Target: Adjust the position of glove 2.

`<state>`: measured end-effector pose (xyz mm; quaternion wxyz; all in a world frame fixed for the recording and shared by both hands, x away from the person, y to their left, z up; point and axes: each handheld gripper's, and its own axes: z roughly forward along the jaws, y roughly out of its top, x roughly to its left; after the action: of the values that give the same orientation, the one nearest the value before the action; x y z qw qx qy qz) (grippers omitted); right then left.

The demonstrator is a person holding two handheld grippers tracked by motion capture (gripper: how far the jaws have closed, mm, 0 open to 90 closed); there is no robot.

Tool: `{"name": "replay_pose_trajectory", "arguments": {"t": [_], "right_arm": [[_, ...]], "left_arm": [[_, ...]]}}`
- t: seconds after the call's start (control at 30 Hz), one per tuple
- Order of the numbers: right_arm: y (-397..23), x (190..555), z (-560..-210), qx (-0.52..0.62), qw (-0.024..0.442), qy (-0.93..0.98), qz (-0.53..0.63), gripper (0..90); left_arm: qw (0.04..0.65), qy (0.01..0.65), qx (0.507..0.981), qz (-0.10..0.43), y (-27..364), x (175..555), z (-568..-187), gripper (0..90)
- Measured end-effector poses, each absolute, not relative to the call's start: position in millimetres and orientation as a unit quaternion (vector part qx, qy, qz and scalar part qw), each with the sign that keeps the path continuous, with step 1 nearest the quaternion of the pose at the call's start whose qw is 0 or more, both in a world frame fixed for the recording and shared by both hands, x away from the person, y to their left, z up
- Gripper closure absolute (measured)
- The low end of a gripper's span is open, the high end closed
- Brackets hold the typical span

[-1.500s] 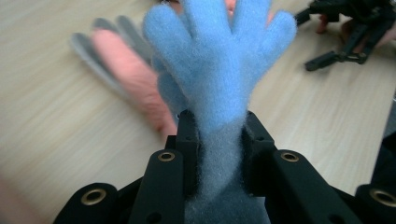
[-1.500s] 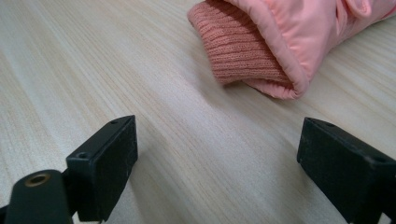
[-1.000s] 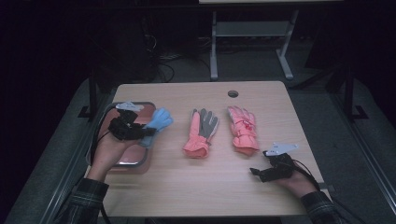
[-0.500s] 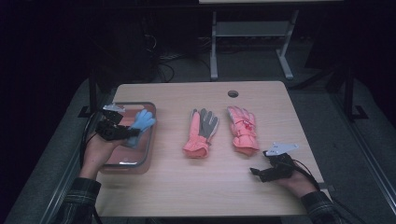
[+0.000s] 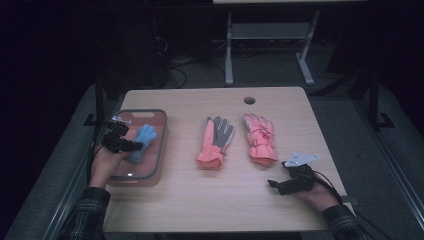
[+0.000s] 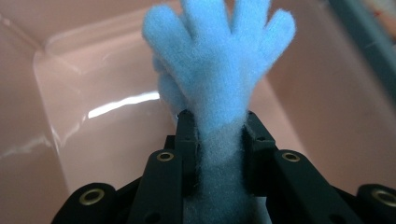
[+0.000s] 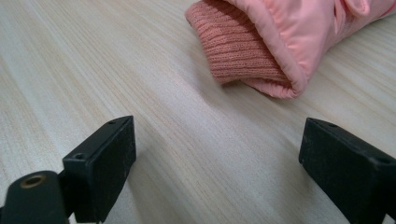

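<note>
The blue glove (image 6: pixel 217 70) is pinched at the cuff between the left gripper's (image 6: pixel 219 140) jaws, its fuzzy fingers fanning out ahead of them. From the high view that glove (image 5: pixel 142 140) hangs over the inside of the clear bin (image 5: pixel 161 135) at the table's left edge, with the left gripper (image 5: pixel 131 146) holding it from the near-left side; whether the glove touches the bin floor is hard to say from here. The bin's pinkish floor and walls (image 6: pixel 93 121) show all round the glove in the left gripper view.

Out on the bare table (image 5: pixel 225 195), two pink gloves lie side by side in the middle: one palm-up with a grey palm (image 5: pixel 215 141), the other (image 5: pixel 259 137) just to its right, cuffs toward the person.

Over on the near right, the right gripper (image 5: pixel 272 184) rests low by the table, jaws spread wide and gripping nothing. In its own view the gripper (image 7: pixel 217 172) faces a pink glove's ribbed cuff (image 7: pixel 243 46), well clear of both jaws.
</note>
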<state>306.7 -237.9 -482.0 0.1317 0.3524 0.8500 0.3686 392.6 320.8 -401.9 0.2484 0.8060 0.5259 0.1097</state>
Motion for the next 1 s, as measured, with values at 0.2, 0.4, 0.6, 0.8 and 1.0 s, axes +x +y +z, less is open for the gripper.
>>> {"name": "replay_pose_trajectory", "arguments": {"t": [0.2,0.4,0.6,0.8,1.0], "right_arm": [[-238,307,-482,0.353,0.132,0.850,0.368,10.4],[-238,307,-482,0.353,0.132,0.850,0.368,10.4],[-238,307,-482,0.353,0.132,0.850,0.368,10.4],[-238,307,-482,0.354,0.132,0.850,0.368,10.2],[-238,307,-482,0.358,0.133,0.848,0.367,8.2]], "left_arm": [[0.232,0.537,0.803,0.111,322,394,-407,65.2],[0.222,0.546,0.799,0.119,323,399,-409,33.3],[0.238,0.536,0.799,0.135,317,400,-394,24.1],[0.267,0.513,0.804,0.142,300,395,-375,21.3],[0.288,0.483,0.816,0.134,274,389,-364,18.7]]}}
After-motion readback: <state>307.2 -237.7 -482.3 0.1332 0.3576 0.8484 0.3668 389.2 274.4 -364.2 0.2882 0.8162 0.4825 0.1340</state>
